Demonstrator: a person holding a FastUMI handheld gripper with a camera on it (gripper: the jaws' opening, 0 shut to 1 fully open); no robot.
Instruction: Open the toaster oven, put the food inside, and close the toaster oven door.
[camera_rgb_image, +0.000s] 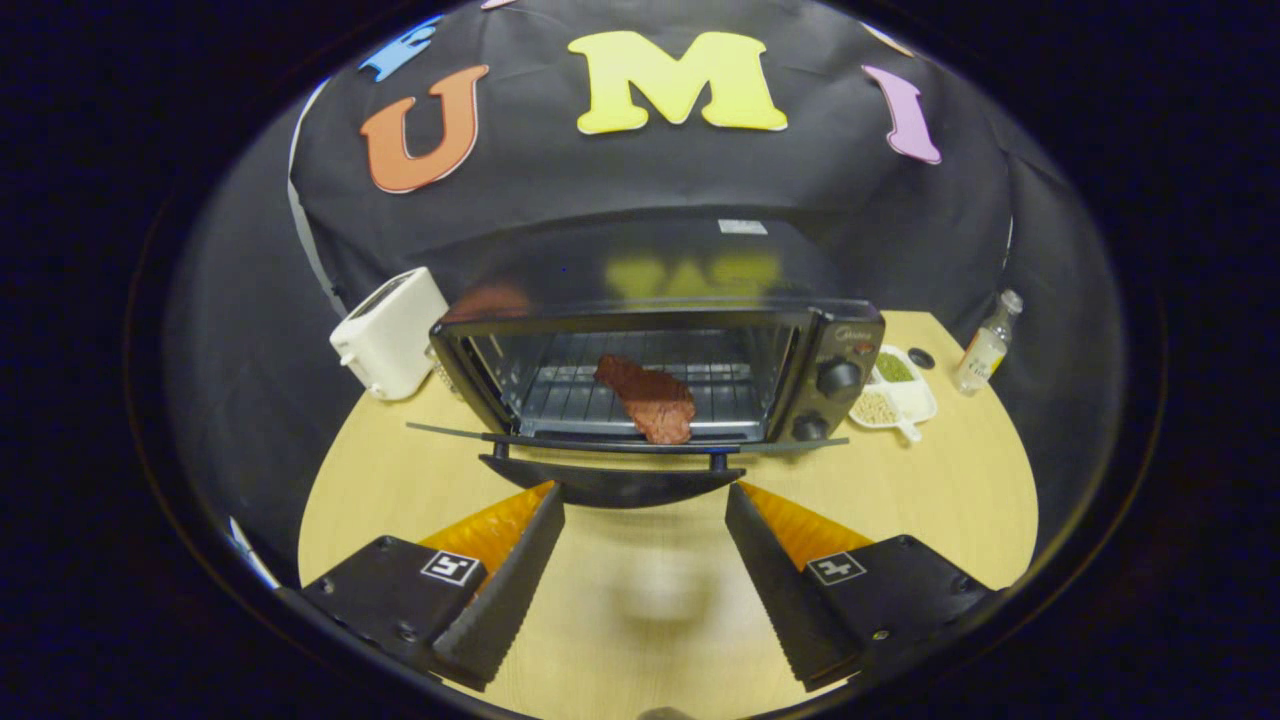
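On a round, light wooden table (930, 480) stands a black toaster oven (660, 370), the largest object in the scene, facing the gripper. Its glass door (620, 440) is folded all the way down and lies flat, seen nearly edge-on, with its dark handle (612, 485) along the front edge. The open cavity shows a wire rack (560, 395). A reddish-brown piece of food (650, 400), shaped like a slab of meat, lies on that rack, toward the front opening and slightly right of the centre. Two round knobs (838, 377) sit one above the other on the oven's right-hand panel.

A white pop-up toaster (390, 335) stands just beside the oven on its left. On the oven's right, a white divided dish (915, 395) holds green and pale beige contents in separate compartments. Further right stands a small clear bottle (985, 345), with a small dark cap (921, 358) lying between it and the dish.

The gripper (645, 490) is held low over the table in front of the oven. Its two fingers are spread wide with nothing between them. Their tips reach the two ends of the door handle, one at each side; whether they touch it cannot be told. The food lies beyond the fingertips, inside the oven, roughly in line with the gap between them.
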